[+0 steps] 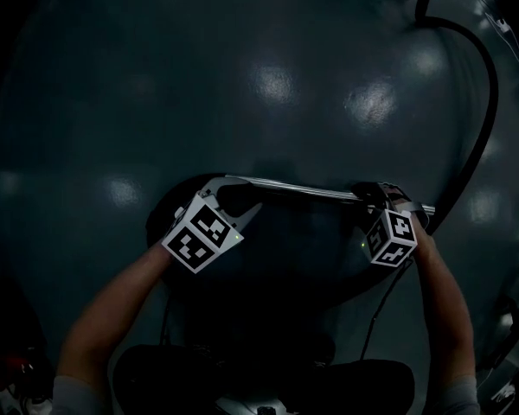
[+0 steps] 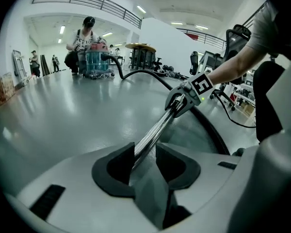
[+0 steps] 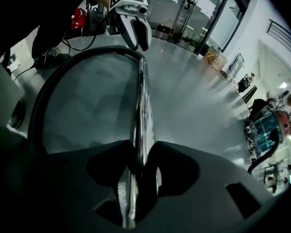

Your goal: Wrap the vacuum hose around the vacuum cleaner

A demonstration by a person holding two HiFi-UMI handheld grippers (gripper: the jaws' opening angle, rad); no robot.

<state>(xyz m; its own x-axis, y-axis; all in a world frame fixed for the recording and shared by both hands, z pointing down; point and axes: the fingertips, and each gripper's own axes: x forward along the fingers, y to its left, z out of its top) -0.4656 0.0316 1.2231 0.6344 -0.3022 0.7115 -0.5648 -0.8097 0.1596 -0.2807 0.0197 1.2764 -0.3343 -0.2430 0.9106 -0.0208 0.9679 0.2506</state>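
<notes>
Presently the metal wand (image 1: 303, 190) spans both grippers: the left hand-held gripper (image 2: 144, 155) stands parted loosely round one end, and the right hand-held gripper (image 3: 144, 165) is clamped on the other. The vacuum hose (image 1: 483, 102) curves away from the right-hand end toward the vacuum cleaner (image 2: 98, 61), which stands well apart. The right hand is the nearer to the hose.

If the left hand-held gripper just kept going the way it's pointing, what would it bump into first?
The metal tube, already between its jaws and running on ahead. Farther along it comes, probably, the right hand-held gripper holding that tube, though the depth is hard to judge.
</notes>
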